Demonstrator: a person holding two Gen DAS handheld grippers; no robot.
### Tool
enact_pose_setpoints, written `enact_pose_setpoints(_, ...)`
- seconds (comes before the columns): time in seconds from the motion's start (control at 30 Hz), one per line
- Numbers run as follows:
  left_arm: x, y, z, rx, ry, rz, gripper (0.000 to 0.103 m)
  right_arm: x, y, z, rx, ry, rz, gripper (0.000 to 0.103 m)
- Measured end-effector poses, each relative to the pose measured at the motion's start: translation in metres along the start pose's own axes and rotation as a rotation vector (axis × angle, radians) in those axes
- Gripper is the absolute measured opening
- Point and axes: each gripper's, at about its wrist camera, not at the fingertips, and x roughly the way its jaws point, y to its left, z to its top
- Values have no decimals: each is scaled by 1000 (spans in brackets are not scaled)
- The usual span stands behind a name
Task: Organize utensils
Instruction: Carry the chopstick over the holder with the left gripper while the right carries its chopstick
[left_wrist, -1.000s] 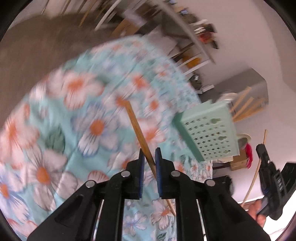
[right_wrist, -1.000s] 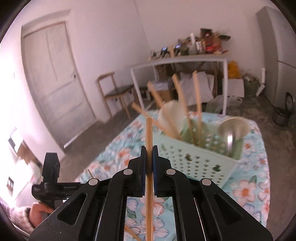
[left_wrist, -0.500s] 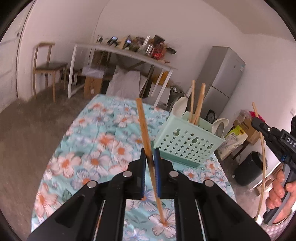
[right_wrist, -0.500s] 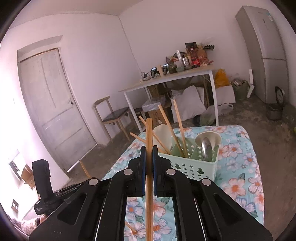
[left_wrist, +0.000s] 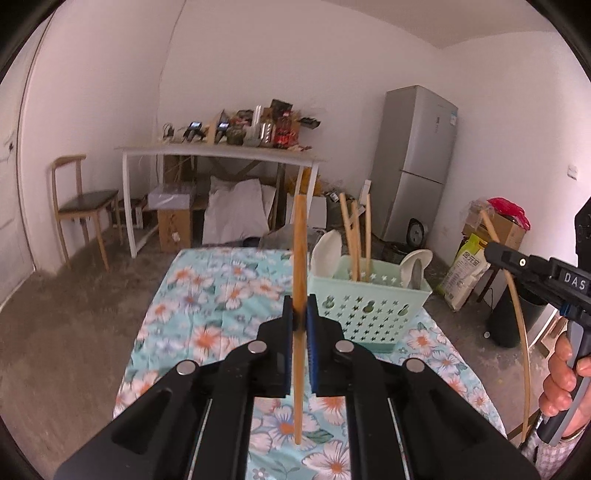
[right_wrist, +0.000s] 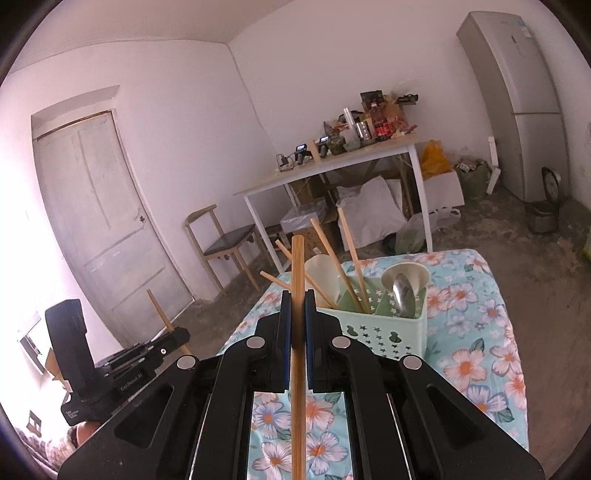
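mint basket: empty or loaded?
Loaded. The mint-green perforated plastic basket holds wooden chopsticks, a white spoon and a metal spoon.

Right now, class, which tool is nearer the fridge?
Right. The right tool is out on the fridge side of the scene. The left tool is on the opposite side, toward the door.

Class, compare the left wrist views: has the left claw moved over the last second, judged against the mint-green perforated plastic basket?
Yes. The left claw has swung upright; the mint-green perforated plastic basket that sat tilted to its right now stands level just beyond its tips.
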Motion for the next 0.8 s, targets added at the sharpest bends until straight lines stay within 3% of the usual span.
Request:
enact_pose_setpoints(0.23,-10,-8,30,26,-66,-41,6,-20,-6,6,37,-54,-11,5)
enact_pose_setpoints(0.57,-29,-39,104,70,-220,-165,6,-35,-15,13,85,-100,21,5)
enact_pose_setpoints(0.8,-6,-63,140,92,-278,-202,6,-36,-18,15,109,-108,52,5)
